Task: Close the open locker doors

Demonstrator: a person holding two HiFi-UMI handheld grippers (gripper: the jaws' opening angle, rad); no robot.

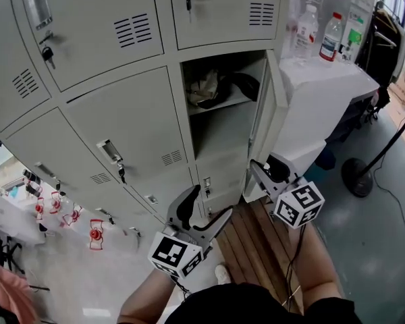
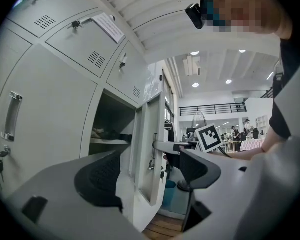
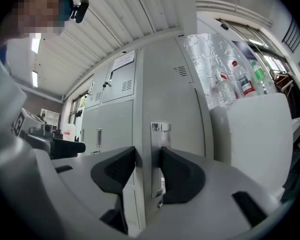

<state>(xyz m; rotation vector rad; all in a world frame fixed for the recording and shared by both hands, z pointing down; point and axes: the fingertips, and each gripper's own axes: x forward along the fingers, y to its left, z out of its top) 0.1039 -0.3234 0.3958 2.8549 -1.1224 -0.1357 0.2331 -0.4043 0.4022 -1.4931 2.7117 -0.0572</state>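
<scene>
One grey locker door [image 1: 271,106] stands swung out to the right of its open compartment [image 1: 223,133], which has dark things on a shelf [image 1: 216,86]. My right gripper [image 1: 254,169] is at the door's lower free edge. In the right gripper view its jaws [image 3: 147,156] straddle that edge [image 3: 140,134]: one pad lies on the inner face and the other on the outer face by the metal handle [image 3: 160,134], so it is shut on the door. My left gripper [image 1: 212,204] hangs lower left, open and empty. In the left gripper view the door [image 2: 152,134] shows beyond the left gripper [image 2: 150,161].
Closed lockers [image 1: 121,120] with keys in their locks fill the left. A white cabinet [image 1: 324,93] carrying plastic bottles [image 1: 332,38] stands just right of the open door. A floor fan's stand [image 1: 358,174] is further right. Wooden boards [image 1: 256,248] lie underfoot.
</scene>
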